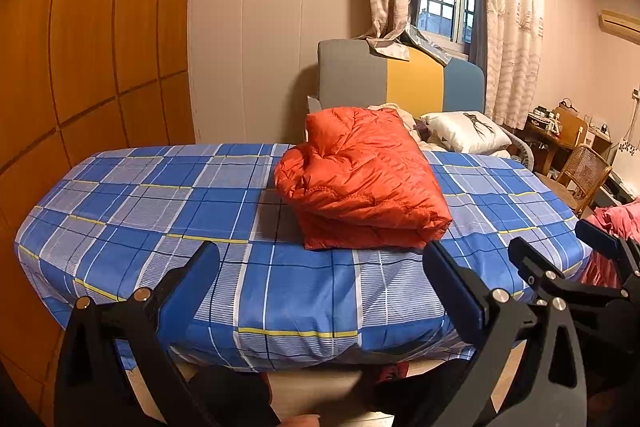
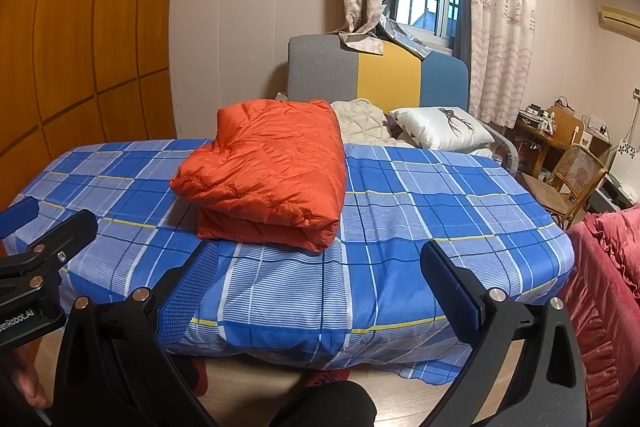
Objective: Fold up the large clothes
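Observation:
An orange puffer jacket [image 1: 360, 183] lies folded into a thick rectangle on the blue plaid bed [image 1: 160, 211]; it also shows in the right wrist view [image 2: 268, 171]. My left gripper [image 1: 320, 259] is open and empty, held back from the bed's near edge, short of the jacket. My right gripper [image 2: 320, 259] is open and empty too, to the right of the left one, which shows at the left edge of its view [image 2: 44, 227]. The right gripper also shows in the left wrist view [image 1: 560, 247].
A white pillow [image 2: 440, 129] and a beige quilted cloth [image 2: 360, 119] lie by the grey, yellow and blue headboard [image 2: 376, 75]. A pink quilt [image 2: 608, 267] hangs at the right. A wicker chair [image 2: 572, 179] and cluttered desk [image 2: 556, 131] stand beyond. Wooden wardrobe [image 1: 80, 47] at left.

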{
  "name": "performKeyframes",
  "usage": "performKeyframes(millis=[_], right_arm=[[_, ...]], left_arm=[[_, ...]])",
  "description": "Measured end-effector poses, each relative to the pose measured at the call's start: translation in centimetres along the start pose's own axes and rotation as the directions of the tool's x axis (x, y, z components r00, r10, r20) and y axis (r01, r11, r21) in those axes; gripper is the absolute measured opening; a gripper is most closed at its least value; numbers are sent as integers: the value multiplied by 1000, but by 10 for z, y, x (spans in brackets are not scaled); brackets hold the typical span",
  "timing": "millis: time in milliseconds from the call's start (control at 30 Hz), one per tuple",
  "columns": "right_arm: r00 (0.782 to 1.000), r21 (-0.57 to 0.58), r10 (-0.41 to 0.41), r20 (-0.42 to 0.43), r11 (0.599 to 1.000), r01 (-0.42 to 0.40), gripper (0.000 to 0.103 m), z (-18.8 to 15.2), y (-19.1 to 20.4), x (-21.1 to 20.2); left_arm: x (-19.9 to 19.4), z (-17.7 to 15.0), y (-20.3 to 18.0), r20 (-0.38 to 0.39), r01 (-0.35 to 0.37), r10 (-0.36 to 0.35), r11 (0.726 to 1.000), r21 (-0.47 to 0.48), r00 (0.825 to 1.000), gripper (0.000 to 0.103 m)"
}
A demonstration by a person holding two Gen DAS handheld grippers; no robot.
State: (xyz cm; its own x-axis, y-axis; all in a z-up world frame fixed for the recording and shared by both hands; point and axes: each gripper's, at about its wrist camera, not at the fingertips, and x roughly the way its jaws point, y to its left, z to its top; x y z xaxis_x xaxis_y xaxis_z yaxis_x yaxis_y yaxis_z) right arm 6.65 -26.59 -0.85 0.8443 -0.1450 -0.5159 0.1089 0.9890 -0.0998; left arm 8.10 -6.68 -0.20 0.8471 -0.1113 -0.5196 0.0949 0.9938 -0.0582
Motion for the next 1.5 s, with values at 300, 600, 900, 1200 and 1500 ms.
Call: performKeyframes(millis=[300,600,900,1200,1500], right_arm=[[1000,-6,-6,-3,1000,6,100,1,0,2],[1000,7,-10,2,1000,10,100,1,-4,2],[1000,10,-13,5,1000,13,100,0,-5,2],[1000,10,-11,6,1000,11,100,1,-5,2],[1000,8,-12,12,1000,12,100,1,-3,2]], left_arm=[[-3,0,2,26,10,-10,1000,3,1000,101],[0,1,0,4,-14,14,1000,2,1000,101],[1,1,2,1,-19,19,1000,-8,1000,101],[1,1,2,-2,-14,14,1000,-11,1000,101],[0,1,2,-1,-17,17,1000,-10,1000,101]])
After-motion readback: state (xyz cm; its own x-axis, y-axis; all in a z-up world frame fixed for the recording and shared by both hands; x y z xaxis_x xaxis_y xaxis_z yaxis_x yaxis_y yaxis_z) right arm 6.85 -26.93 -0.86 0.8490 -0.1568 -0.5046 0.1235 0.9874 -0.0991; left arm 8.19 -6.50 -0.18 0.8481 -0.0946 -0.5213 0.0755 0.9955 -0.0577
